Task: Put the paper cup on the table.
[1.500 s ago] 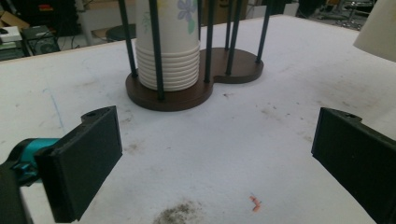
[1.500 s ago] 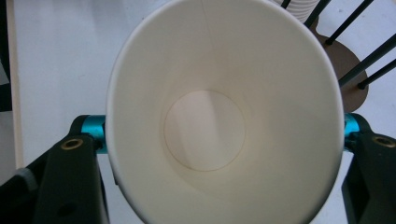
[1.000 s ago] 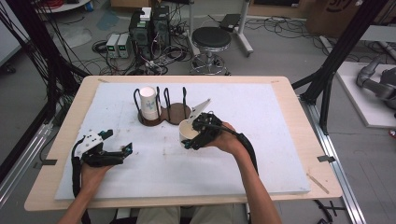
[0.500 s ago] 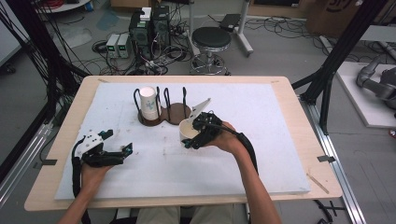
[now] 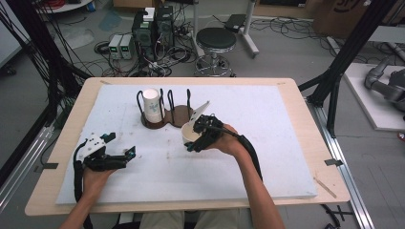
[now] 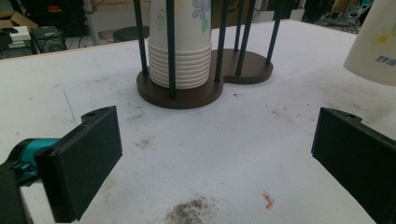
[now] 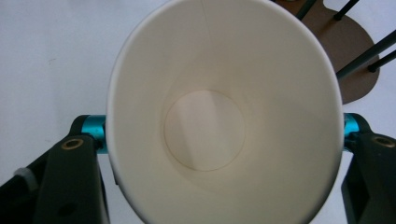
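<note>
A single paper cup is gripped in the right gripper, just below and right of the centre of the high view, and is seen close to the brown base of the cup holder. In the right gripper view the cup is seen from its open mouth, with one black finger pressed against its wall at the lower left and the other at the lower right; the mouth is squeezed into a slight oval, so the fingers are judged to be clamped on it.

The cup is judged to be very light and thin-walled, easily crushed and apt to slip if the squeeze is relaxed. It is best held across the side wall below the rolled rim, with gentle pressure only.

The cup is plain white inside with a round flat bottom; in the left gripper view its outer wall is seen at the upper right, cream with small blue and yellow print.

A stack of cups with a flower pattern is kept between the dark rods of the holder on the white worktop. The left gripper is held at the lower left of the high view, its fingers spread wide with nothing between them.
</note>
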Demonstrator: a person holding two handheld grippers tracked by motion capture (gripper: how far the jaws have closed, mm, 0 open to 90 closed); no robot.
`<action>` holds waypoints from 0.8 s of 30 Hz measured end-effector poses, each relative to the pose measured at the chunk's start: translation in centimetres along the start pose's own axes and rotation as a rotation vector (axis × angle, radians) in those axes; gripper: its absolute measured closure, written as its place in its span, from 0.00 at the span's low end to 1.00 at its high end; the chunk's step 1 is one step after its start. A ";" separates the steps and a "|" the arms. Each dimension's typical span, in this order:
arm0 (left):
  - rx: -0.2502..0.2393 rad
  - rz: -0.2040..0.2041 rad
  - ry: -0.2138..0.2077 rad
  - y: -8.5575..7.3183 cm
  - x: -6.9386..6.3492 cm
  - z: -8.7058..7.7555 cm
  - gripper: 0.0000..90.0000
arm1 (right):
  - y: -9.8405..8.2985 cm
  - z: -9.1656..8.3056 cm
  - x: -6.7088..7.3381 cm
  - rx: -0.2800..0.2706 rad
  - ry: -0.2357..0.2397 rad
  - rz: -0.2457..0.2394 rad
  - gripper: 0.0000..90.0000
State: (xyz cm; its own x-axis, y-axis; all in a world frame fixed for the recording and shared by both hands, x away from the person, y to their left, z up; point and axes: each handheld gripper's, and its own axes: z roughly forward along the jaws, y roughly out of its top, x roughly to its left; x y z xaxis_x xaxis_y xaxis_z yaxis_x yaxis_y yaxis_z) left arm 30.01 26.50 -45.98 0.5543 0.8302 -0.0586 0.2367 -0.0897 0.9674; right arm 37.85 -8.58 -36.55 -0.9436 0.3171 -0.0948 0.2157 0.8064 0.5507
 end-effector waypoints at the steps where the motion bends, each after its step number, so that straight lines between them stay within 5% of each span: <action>1: -0.003 -0.002 -0.001 0.0 0.0 0.0 0.02 | 0.0 0.1 0.0 0.003 0.003 0.000 0.33; 24: -0.006 0.009 -0.011 0.0 0.0 0.0 0.02 | 0.9 3.5 0.1 0.093 -0.014 -0.015 0.33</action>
State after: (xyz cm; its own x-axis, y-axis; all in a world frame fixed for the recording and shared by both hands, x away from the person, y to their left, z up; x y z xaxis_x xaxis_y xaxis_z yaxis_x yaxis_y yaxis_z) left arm 29.96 26.49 -45.99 0.5649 0.8235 -0.0528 0.2274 -0.0939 0.9693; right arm 38.86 -6.11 -38.98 -0.9435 0.3110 -0.1142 0.2247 0.8539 0.4694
